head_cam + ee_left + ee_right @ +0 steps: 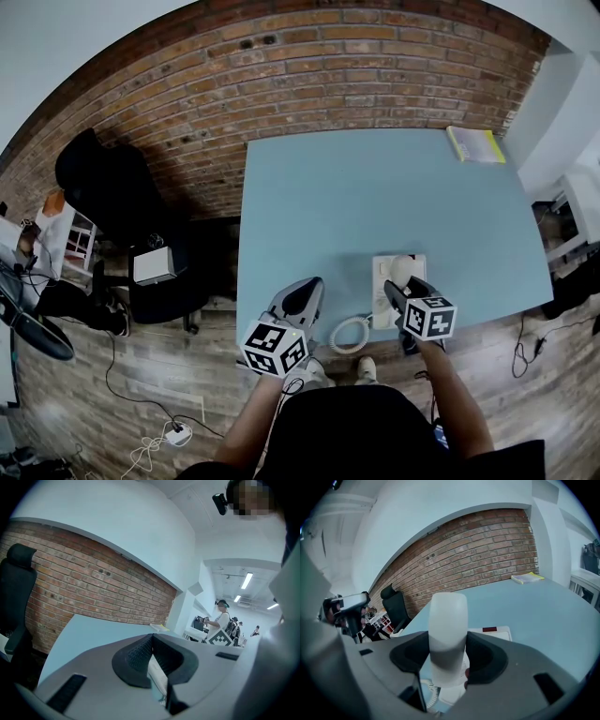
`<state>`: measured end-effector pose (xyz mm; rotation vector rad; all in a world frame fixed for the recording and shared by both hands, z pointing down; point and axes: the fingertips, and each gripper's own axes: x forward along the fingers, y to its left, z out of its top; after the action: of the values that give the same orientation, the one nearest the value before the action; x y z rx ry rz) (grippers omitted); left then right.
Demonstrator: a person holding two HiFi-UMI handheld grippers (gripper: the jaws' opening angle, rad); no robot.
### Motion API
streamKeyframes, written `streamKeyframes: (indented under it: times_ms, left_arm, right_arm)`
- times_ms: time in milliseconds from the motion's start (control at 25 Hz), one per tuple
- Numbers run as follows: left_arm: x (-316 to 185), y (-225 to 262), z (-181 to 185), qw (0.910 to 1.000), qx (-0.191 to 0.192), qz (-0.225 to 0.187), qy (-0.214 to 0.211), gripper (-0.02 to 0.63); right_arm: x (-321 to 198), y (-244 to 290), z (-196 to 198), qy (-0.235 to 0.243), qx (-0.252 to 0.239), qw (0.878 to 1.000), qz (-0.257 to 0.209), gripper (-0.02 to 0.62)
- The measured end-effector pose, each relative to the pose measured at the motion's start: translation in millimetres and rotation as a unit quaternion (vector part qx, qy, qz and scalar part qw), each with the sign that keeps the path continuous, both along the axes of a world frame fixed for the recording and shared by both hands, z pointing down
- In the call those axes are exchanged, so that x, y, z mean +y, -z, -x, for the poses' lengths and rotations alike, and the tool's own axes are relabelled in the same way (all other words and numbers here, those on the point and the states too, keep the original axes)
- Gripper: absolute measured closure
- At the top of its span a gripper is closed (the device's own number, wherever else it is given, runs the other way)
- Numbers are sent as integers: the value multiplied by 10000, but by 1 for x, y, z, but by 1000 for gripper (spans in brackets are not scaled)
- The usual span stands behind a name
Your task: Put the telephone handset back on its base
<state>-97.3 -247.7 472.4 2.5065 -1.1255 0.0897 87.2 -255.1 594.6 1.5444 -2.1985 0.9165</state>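
There is one brick wall on the far side, and one big blue table stands against it. One black chair sits on the floor to the left of the table, well apart from the phone.

There are two claws at the near edge of the table. The left gripper is over the near left part of the table. Its two jaws are pressed together and hold nothing. The right gripper is just to its right. Its jaws are squeezed tight on the sides of the handset.

There is one white phone base. It lies flat on the table near the near edge, right of the middle.

There is one white handset. It is over the base, in the right claw. Its long side runs from near to far, and its round end sticks out past the jaws and points to the far wall. I cannot tell if it touches the base.

One yellow book lies at the far right corner of the table.

One curly white cord hangs in a loop at the near edge, between the two claws.
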Motion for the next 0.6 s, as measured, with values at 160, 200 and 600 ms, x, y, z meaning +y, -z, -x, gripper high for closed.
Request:
streamKeyframes:
  times_ms: [160, 200, 600]
  left_arm:
    - [-3, -4, -1, 10000, -17, 47, 8, 597]
    - [-4, -4, 0, 10000, -19, 63, 20, 597]
    - [-10, -12, 6, 9997, -71, 163, 147, 597]
  right_arm:
    - [-4, -6, 2, 25, -7, 9999, 114, 356]
    - [-5, -8, 3, 39, 3, 9999, 143, 356]
    - [-8, -29, 5, 116, -1, 9992, 387, 356]
